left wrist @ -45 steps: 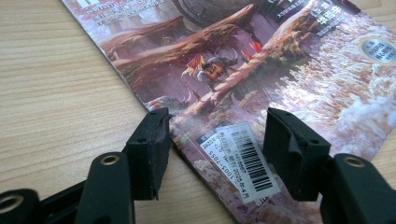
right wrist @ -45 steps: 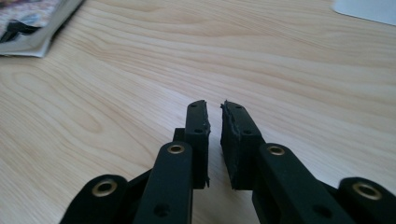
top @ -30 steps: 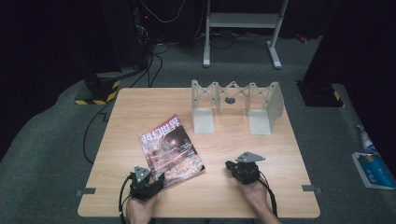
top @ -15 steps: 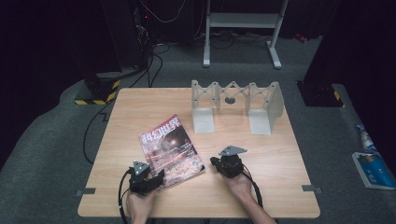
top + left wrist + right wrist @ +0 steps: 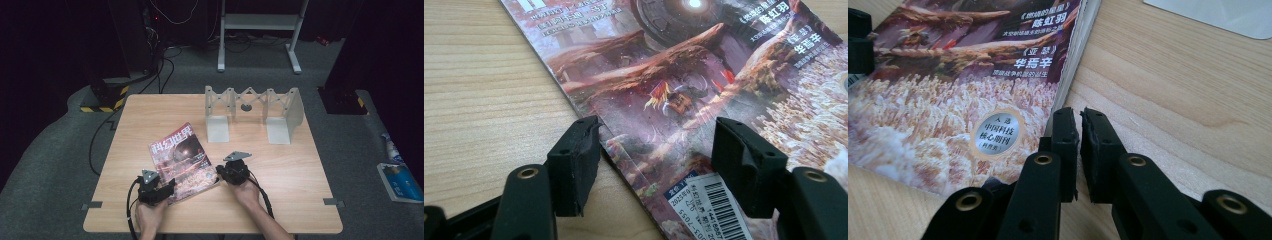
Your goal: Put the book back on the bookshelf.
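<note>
Glossy colour-covered paperback magazine (image 5: 183,162): flat on pale wooden table (image 5: 300,170), near-left area, tilted. Left gripper (image 5: 656,165): at the near spine corner, jaws wide apart over the cover by the barcode, pads off the paper. Right gripper (image 5: 1079,150): at the magazine's page edge, jaws nearly together with a thin gap, nothing between; lately parting slightly. Grey folding metal rack (image 5: 250,112): far side, well apart.

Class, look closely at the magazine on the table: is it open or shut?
Shut. The magazine lies flat on the table with its front cover up, and the right gripper view shows its page edges stacked under that cover.
</note>
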